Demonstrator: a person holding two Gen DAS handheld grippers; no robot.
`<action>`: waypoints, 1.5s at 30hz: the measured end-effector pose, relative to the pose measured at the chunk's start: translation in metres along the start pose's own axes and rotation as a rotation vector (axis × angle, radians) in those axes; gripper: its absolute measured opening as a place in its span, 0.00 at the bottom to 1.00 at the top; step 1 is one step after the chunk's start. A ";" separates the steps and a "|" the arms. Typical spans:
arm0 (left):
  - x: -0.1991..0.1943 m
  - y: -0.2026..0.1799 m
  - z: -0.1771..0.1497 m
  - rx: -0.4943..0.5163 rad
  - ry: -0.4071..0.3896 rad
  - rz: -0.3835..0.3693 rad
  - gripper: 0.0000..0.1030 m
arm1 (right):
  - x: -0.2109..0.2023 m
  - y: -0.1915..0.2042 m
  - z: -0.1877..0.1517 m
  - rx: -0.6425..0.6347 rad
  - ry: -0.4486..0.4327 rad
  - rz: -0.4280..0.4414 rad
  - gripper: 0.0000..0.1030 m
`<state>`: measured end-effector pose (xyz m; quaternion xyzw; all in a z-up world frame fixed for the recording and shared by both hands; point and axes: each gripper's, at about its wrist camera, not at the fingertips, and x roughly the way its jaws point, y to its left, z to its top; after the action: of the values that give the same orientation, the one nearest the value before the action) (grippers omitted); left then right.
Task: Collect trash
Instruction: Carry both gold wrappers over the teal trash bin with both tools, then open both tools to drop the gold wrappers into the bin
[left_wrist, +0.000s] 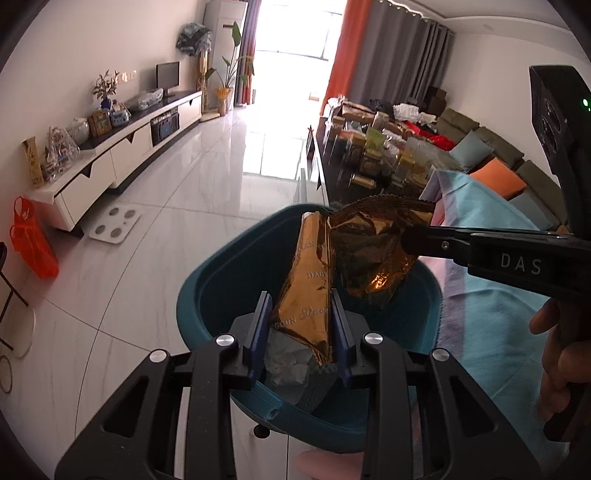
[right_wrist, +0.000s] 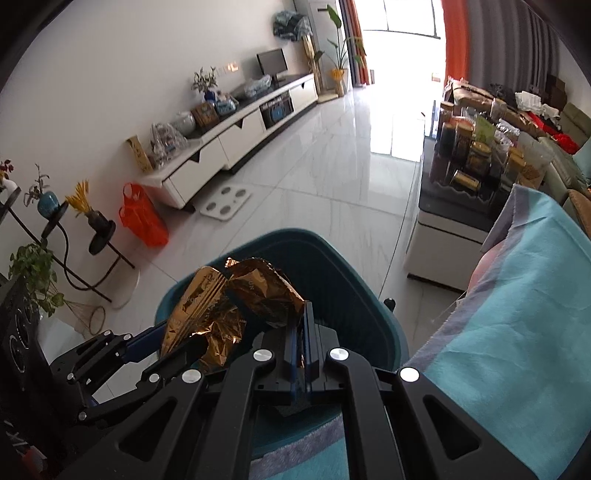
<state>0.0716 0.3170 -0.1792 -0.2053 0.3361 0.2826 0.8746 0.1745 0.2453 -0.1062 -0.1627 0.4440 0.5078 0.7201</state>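
Jaws of L gripper (left_wrist: 301, 325) & R gripper (right_wrist: 300, 332) clamped on gold wrapper (left_wrist: 314, 280).

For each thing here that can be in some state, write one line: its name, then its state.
Left gripper: shut on the gold wrapper, above the bin.
Right gripper: shut on the crumpled gold bag.
Gold wrapper: held roughly upright, partly flattened.
Crumpled gold bag: torn open, creased, hanging over the bin.
Teal bin: open, no lid, some pale trash inside.
TV: off.
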 end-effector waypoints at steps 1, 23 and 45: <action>0.005 0.000 0.000 -0.001 0.009 0.002 0.30 | 0.002 -0.001 0.000 0.003 0.009 0.001 0.02; 0.036 -0.013 -0.006 -0.028 0.039 0.020 0.69 | 0.003 -0.001 0.004 0.005 0.034 -0.020 0.39; -0.087 -0.041 0.006 0.055 -0.171 -0.056 0.94 | -0.140 -0.039 -0.030 0.092 -0.309 -0.016 0.88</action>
<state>0.0470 0.2578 -0.1068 -0.1654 0.2619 0.2650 0.9131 0.1819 0.1257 -0.0192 -0.0528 0.3495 0.5002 0.7905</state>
